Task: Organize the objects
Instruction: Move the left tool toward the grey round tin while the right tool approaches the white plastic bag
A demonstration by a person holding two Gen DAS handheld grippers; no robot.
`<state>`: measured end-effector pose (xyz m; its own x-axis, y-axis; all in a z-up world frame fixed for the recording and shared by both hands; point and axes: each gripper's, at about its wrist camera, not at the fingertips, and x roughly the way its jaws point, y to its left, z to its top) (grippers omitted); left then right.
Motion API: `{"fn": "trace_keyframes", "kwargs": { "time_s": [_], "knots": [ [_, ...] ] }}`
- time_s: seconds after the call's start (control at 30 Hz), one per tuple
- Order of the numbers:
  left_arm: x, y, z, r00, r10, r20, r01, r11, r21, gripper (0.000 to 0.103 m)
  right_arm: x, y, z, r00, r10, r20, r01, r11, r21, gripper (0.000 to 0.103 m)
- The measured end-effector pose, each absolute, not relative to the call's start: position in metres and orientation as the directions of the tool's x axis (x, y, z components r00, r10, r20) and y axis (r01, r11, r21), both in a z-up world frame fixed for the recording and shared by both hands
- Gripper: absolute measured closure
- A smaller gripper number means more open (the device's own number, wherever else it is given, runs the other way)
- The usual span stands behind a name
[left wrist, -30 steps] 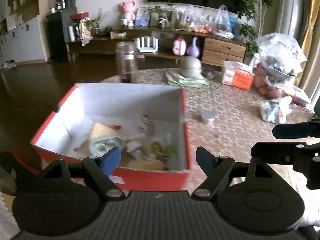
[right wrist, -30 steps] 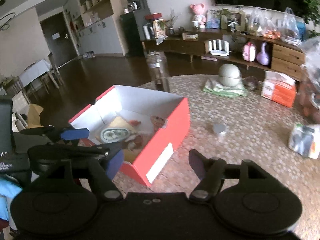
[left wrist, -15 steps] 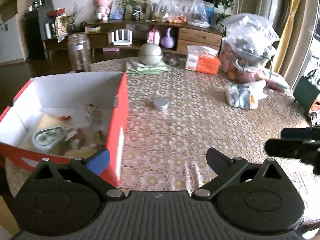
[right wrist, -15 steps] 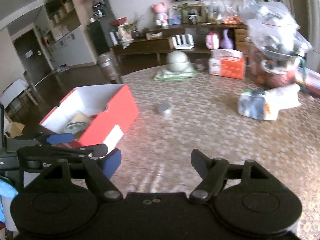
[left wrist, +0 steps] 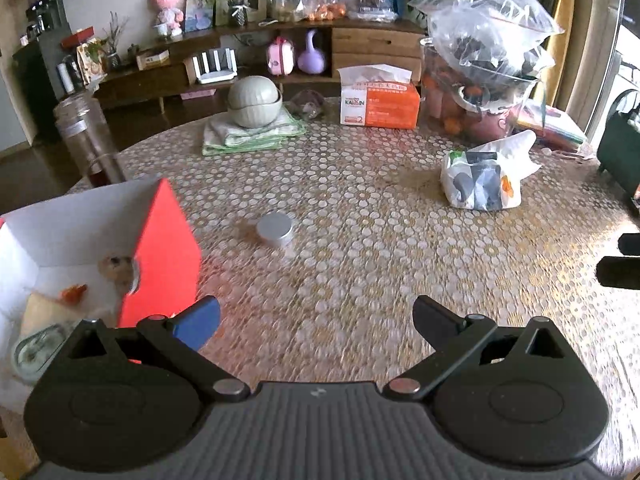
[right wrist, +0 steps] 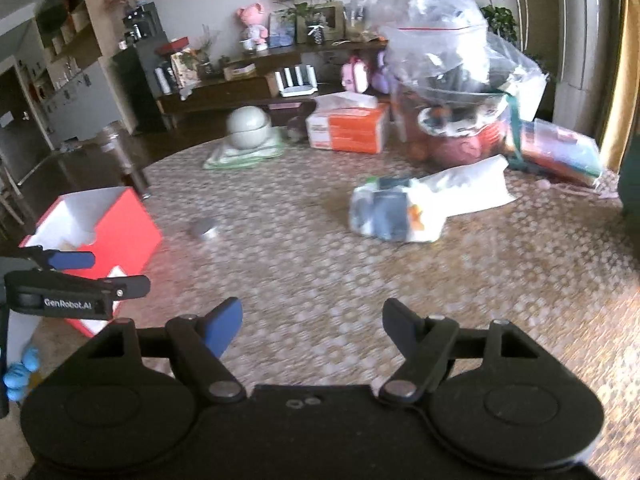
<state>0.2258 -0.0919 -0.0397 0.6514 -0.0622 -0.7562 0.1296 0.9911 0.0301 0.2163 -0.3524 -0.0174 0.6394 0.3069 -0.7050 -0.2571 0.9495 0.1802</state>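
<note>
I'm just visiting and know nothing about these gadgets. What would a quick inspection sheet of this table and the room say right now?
Surface: round table under a patterned cover.
Job's things: red box with small items inside, at the left edge; silver tin loose beside it.
Clutter: tissue box, stacked bowls on folded cloths, glass jar, white bag, heaped clear bags.
Grippers: left gripper open and empty, its jaws just opened wider; right gripper open, empty.
Cables: nothing seen.
Surroundings: wooden sideboard with toys and photo frames.
</note>
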Motion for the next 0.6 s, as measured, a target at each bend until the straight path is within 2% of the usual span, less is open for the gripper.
{"fn": "trace_keyframes", "kwargs": {
  "time_s": [0.33, 0.47, 0.6],
  "knots": [
    [0.286, -0.11, -0.082, 0.546, -0.013, -0.838, 0.028, 1.0, 0.002, 0.0, 0.279, -0.384, -0.036, 0.637, 0.227, -0.737, -0.222, 0.969, 0.106, 0.026],
    [0.315, -0.102, -0.085, 0.55, -0.021, -0.835, -0.073, 0.995, -0.073, 0.0, 0.303, -0.389, -0.044, 0.631, 0.217, -0.745, -0.212, 0.972, 0.103, 0.026],
    [0.345, -0.091, -0.089, 0.537, 0.037, -0.843, -0.221, 0.97, -0.098, 0.0, 0.325, -0.392, -0.05, 0.631, 0.215, -0.745, -0.2, 0.973, 0.111, 0.026]
  ]
}}
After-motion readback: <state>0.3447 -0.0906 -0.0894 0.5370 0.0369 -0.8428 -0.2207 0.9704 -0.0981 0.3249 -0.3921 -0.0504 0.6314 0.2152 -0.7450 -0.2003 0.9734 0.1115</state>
